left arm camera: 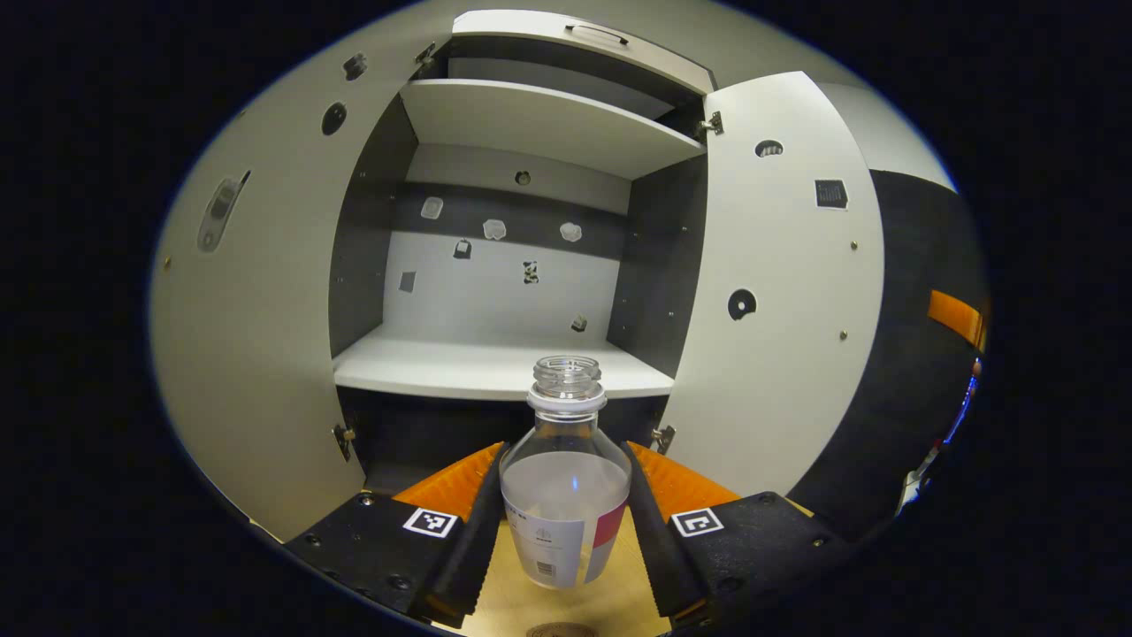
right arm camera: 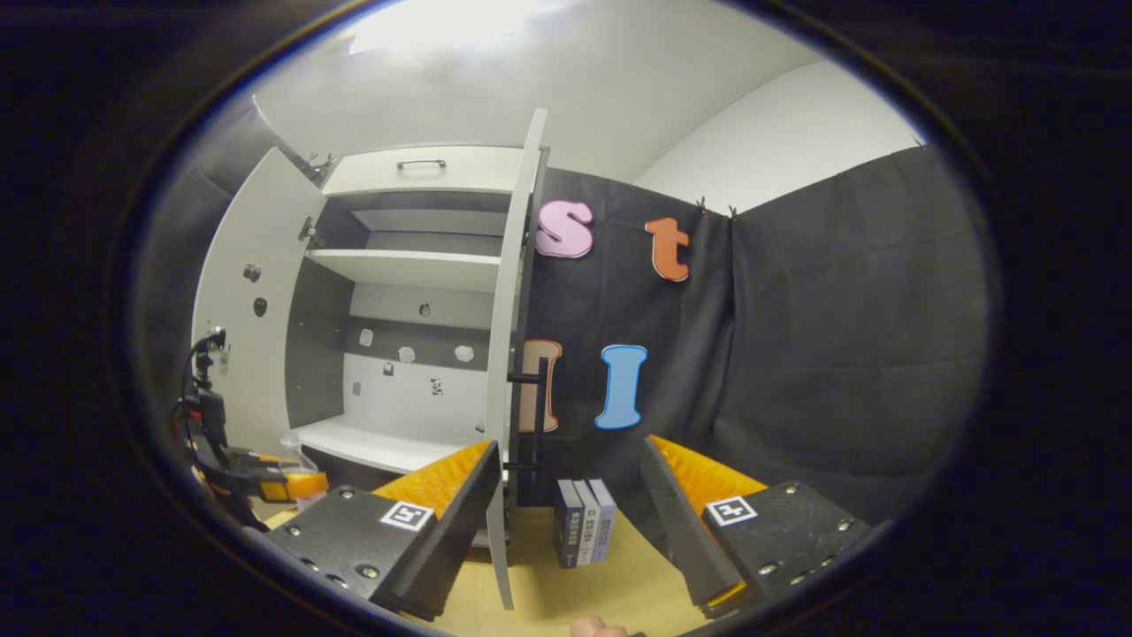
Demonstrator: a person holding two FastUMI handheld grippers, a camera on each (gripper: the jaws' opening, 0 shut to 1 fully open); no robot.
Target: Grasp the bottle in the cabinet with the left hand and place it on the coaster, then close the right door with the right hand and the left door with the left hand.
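A clear, capless bottle (left arm camera: 566,504) with a white and red label and some liquid stands upright between the fingers of my left gripper (left arm camera: 566,526), which is shut on its sides. It is out in front of the open cabinet (left arm camera: 495,367), over the wooden table (left arm camera: 513,602). A sliver of the round coaster (left arm camera: 561,630) shows at the bottom edge, just below the bottle. My right gripper (right arm camera: 570,451) is open and holds nothing, close to the edge of the right door (right arm camera: 513,354). The left gripper (right arm camera: 256,482) is seen far off at the left in the right gripper view.
Both cabinet doors stand wide open: the left door (left arm camera: 256,336) and the right door (left arm camera: 778,292). The cabinet's shelves are bare. Three books (right arm camera: 584,522) stand upright on the table by the black cloth wall, beyond the right door.
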